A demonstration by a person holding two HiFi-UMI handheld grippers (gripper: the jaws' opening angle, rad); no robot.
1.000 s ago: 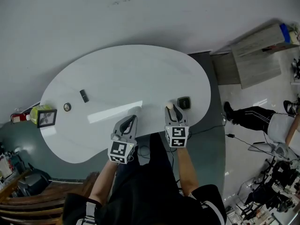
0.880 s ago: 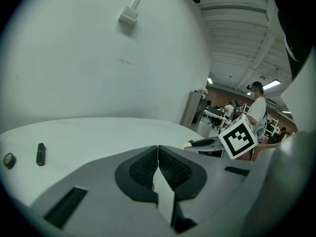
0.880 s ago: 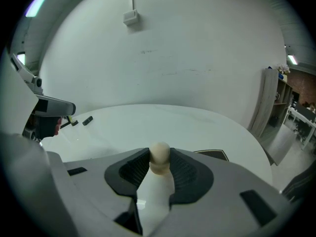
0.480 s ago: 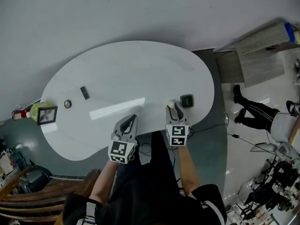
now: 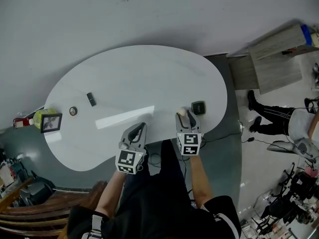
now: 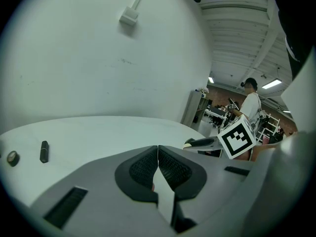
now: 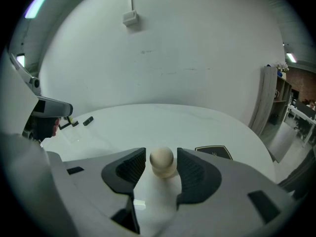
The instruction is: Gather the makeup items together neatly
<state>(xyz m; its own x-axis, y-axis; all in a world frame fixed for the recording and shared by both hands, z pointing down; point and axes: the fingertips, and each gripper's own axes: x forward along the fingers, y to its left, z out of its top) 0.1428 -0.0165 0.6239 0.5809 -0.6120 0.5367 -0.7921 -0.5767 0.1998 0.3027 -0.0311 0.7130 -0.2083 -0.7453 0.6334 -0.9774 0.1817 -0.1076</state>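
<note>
A beige makeup sponge [image 7: 162, 161] stands upright on the white table [image 5: 129, 78], between the pads of my right gripper [image 7: 162, 166]. Its jaws have just been opening, and a small gap shows on each side of the sponge [image 5: 182, 112]. A black compact [image 5: 198, 107] lies just right of it. Far left on the table lie a black lipstick tube [image 5: 90, 99] and a small round pot [image 5: 73, 111]. My left gripper [image 5: 139, 129] hangs over the near edge, its jaws shut with nothing seen between them [image 6: 158, 163].
A framed picture [image 5: 51, 123] and a green box [image 5: 40, 117] stand at the table's left end. A person's legs [image 5: 271, 123] and a chair are on the floor to the right. A grey cabinet [image 5: 279, 49] stands at the back right.
The right jaws have spread off the sponge, which stays standing on the table. The person on the right has shifted their legs. Both hands have stayed where they were.
</note>
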